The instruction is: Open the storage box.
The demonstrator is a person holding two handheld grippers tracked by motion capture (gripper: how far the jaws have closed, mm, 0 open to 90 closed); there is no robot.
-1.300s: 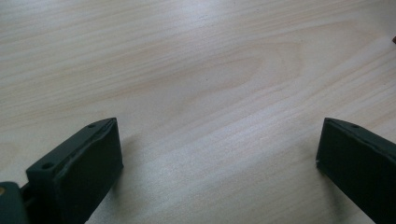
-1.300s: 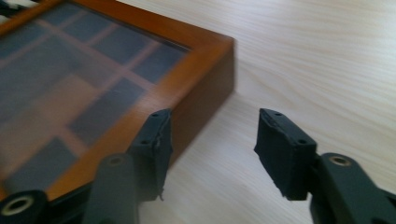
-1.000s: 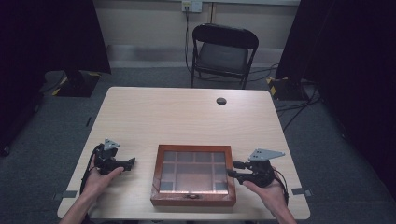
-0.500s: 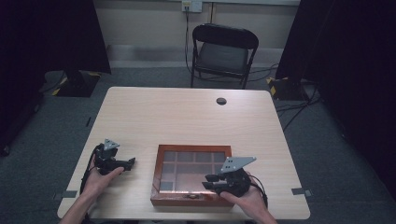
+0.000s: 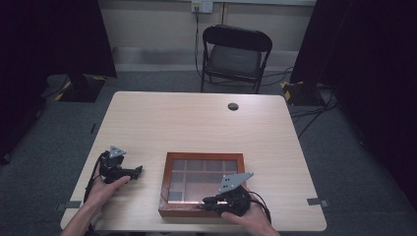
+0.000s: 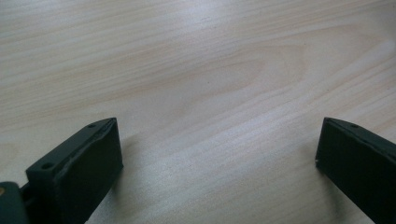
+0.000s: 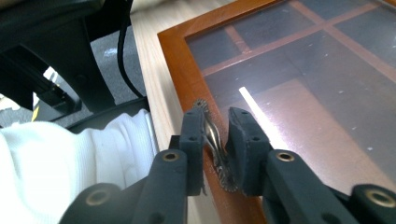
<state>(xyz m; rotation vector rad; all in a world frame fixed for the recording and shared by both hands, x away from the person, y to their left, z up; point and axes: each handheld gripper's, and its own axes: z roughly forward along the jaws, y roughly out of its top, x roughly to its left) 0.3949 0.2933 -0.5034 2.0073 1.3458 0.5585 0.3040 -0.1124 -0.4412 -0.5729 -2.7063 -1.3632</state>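
Observation:
A reddish wooden box (image 5: pixel 204 157) with a glass lid over several compartments lies flat near the table's front edge. On its front rim sits a small metal clasp (image 7: pixel 214 137). My right gripper (image 5: pixel 205 200) points left along that rim, and its jaws have just been closing. They now pinch the clasp (image 7: pixel 215 119) from both sides over the box frame (image 7: pixel 177 60). To the left of the box, my left gripper (image 5: pixel 137 170) rests on the table, apart from it. It is open (image 6: pixel 217 140) with only bare wood between its jaws.
The light wooden table (image 5: pixel 196 123) has a round cable hole (image 5: pixel 233 106) near its far edge. A black folding chair (image 5: pixel 235 54) stands behind it. A white sleeve (image 7: pixel 70 158) lies close to the right gripper, at the table's front edge.
The right hand swung from the box's right side to its front edge, and its jaws narrowed onto the clasp. The left hand and the box stayed put.

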